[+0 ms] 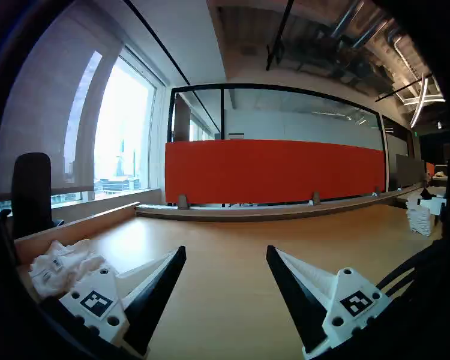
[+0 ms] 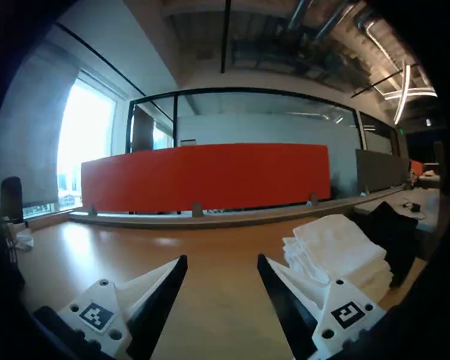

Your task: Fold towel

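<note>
In the left gripper view, a crumpled white towel (image 1: pixel 60 267) lies at the table's left edge, just beside and behind my left gripper's left finger. My left gripper (image 1: pixel 226 252) hangs open above the bare wooden table (image 1: pixel 237 240), nothing between its fingers. A stack of folded white towels (image 1: pixel 422 217) sits far right. In the right gripper view, that folded stack (image 2: pixel 339 252) rests close to the right finger, partly behind it. My right gripper (image 2: pixel 222 259) is open and holds nothing. A small white crumpled towel (image 2: pixel 22 239) shows at the far left.
A red divider panel (image 1: pixel 273 170) stands along the table's far edge on a raised ledge. A dark chair back (image 1: pixel 32 192) stands left by the window. A black object (image 2: pixel 388 231) lies right of the folded stack.
</note>
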Action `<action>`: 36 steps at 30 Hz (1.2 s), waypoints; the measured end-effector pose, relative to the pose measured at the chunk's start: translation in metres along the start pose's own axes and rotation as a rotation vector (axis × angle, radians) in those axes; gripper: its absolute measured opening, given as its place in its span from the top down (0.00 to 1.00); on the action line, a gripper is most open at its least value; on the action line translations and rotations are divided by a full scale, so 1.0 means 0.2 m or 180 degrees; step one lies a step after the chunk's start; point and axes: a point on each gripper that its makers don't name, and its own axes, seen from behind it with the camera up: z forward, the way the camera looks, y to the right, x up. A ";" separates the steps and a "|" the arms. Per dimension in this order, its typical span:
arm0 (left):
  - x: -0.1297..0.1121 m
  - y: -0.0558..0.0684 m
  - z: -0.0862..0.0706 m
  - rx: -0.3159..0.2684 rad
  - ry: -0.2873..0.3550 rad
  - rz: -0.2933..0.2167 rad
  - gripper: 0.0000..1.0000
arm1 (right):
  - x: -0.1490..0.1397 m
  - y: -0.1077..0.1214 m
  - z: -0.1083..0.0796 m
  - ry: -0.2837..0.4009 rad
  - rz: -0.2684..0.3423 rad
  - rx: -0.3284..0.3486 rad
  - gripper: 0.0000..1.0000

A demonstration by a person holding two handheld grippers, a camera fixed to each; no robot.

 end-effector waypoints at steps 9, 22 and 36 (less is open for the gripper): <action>0.00 0.00 0.00 0.0000 0.0000 0.0001 0.00 | 0.01 -0.04 -0.03 0.0060 -0.0062 0.0075 0.10; 0.00 0.00 0.00 0.0000 0.0000 0.0000 0.01 | 0.00 -0.06 -0.03 0.0053 -0.0164 0.0061 0.10; 0.00 0.00 0.00 0.0001 0.0001 0.0000 0.00 | 0.01 -0.06 -0.03 0.0050 -0.0164 0.0072 0.10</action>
